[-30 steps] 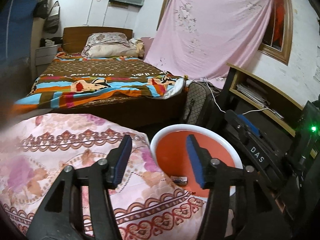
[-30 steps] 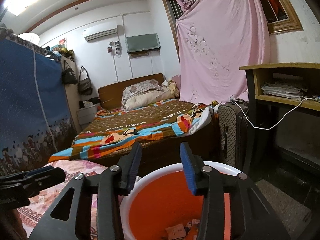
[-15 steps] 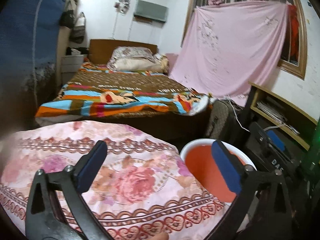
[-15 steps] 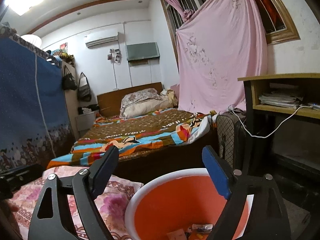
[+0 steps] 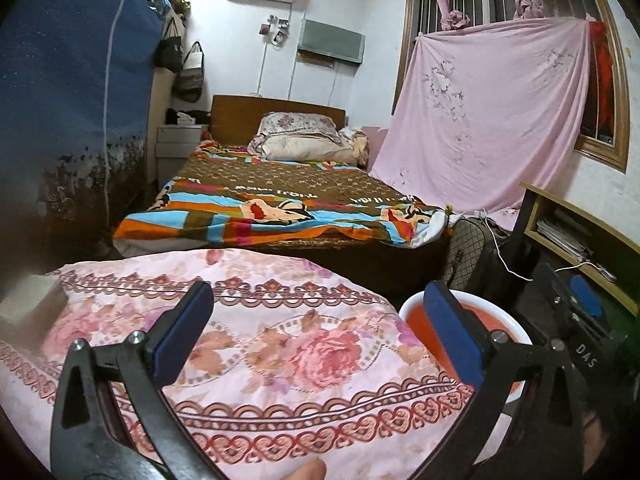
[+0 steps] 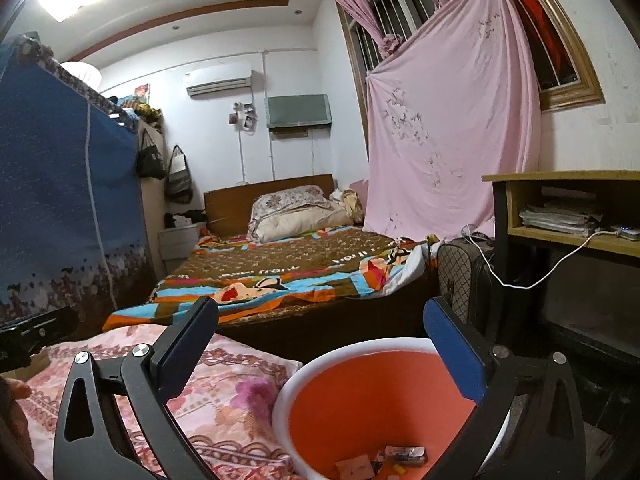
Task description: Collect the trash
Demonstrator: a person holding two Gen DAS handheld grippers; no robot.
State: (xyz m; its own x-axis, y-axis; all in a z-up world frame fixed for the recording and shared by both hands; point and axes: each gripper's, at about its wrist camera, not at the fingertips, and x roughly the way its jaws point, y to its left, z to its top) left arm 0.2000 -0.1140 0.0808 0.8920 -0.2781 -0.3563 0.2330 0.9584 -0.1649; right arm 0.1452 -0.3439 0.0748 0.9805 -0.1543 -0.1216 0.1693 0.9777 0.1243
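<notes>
An orange bucket with a white rim [image 6: 372,348] stands beside a table covered with a pink floral cloth [image 6: 224,400]. Several pieces of trash [image 6: 384,460] lie at its bottom. My right gripper [image 6: 320,344] is open and empty, held over the bucket. My left gripper [image 5: 316,332] is open and empty above the floral cloth [image 5: 280,344], with the bucket [image 5: 504,320] to its right. The right gripper's body also shows at the right edge of the left wrist view [image 5: 576,320].
A bed with a striped colourful blanket [image 5: 280,204] stands behind the table. A dark suitcase [image 6: 464,280] and a wooden shelf unit [image 6: 560,216] with a white cable are at the right. A blue fabric wardrobe [image 5: 68,120] is at the left.
Both grippers opened wide from a narrower gap. Both cameras tilted upward, and the left gripper moved left, from over the bucket to over the floral cloth.
</notes>
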